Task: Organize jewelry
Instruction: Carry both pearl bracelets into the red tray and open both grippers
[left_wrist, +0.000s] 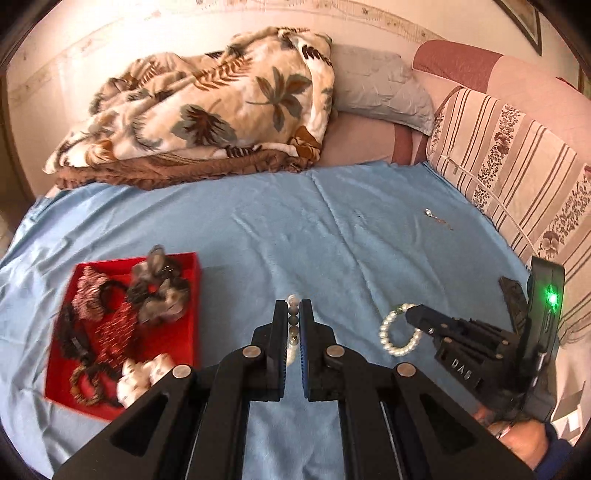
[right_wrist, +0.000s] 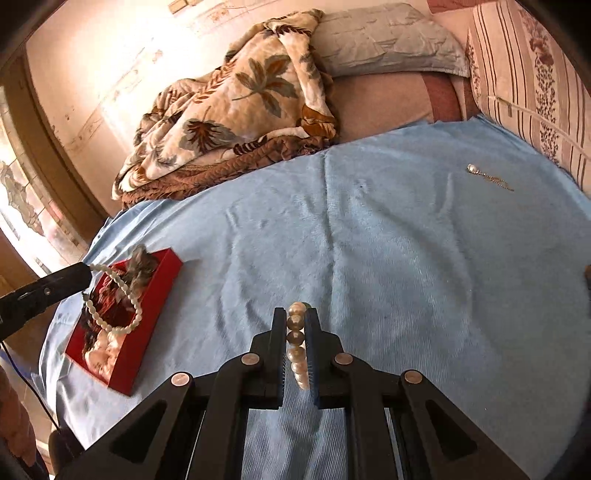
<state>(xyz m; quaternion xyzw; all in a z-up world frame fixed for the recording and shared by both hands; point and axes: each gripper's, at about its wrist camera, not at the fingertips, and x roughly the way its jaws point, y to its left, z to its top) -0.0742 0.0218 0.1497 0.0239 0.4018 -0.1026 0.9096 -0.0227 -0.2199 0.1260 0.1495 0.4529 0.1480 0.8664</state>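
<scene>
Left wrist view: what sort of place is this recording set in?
Most likely a bedroom at home. The work goes on atop a bed spread with a blue sheet, with a folded leaf-print blanket and a grey pillow at the far end, against a wall.

Upper left of my view: leaf-print blanket (left_wrist: 207, 99); grey pillow (left_wrist: 380, 88) beside it; striped cushion (left_wrist: 517, 166) right; blue bedsheet (left_wrist: 295, 229) below.
</scene>
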